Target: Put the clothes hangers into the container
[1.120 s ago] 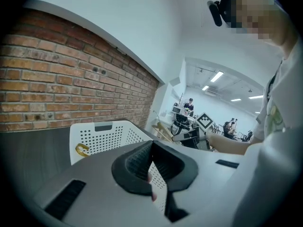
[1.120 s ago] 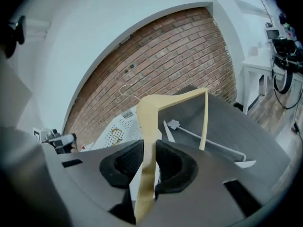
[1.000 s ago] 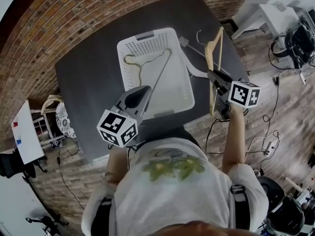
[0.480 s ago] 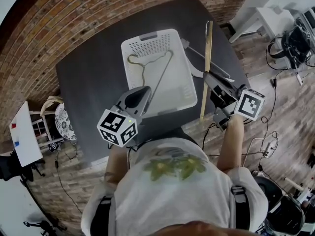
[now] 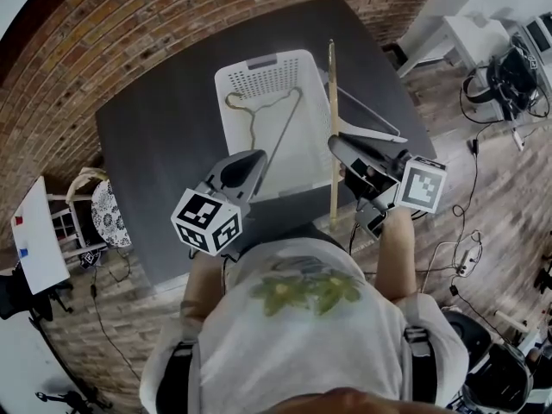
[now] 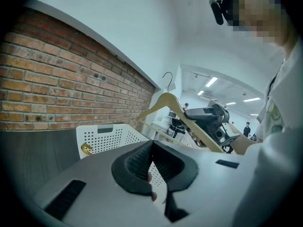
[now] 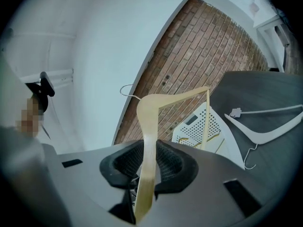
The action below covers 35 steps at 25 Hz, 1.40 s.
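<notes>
Table [image 5: 147, 136], dark grey, beside brick wall [image 6: 57, 79]. L gripper [image 5: 245, 164] over near-left part of white basket [image 5: 259, 78], jaws seemingly pressed together w/ nothing btwn. Thin gold hanger [image 5: 259, 103] lying inside basket. Wooden hanger [image 5: 332, 93] upright in the air, edge-on in head view and in line w/ basket's right rim, hook on top. One arm of it pinched btwn jaws of R gripper [image 5: 338, 145]. White plastic hanger [image 5: 373, 129] flat on table, right of basket.
</notes>
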### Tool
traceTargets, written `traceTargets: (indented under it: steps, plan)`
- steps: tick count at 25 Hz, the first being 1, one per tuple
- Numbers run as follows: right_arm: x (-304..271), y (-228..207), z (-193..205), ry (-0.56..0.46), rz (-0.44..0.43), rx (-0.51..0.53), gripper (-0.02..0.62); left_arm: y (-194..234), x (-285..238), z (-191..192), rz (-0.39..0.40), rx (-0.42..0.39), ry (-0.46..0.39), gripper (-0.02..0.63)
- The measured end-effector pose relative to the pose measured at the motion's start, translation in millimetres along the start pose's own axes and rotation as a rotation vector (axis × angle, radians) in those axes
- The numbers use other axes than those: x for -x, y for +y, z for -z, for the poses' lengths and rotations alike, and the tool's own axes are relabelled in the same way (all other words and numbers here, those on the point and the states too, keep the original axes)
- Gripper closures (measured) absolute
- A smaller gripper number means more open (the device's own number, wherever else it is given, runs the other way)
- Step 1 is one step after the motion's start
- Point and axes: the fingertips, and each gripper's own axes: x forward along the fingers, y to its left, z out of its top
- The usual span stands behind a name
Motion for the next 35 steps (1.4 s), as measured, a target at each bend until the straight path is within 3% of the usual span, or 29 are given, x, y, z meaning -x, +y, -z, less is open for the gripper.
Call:
traceTargets:
  steps: [12,21,35]
  plan:
    - [-38,-10,47,0.123,0.147,0.065,0.495,7,15,3,-0.020,0.010,-0.012,0.577]
    - [-70,0,77,0.183,0.152,0.077,0.495,21,37,7,-0.052,0.024,-0.027,0.577]
    - [-96,-41,88,0.172,0.290,0.035,0.495,38,54,11,-0.071,0.037,-0.020,0.577]
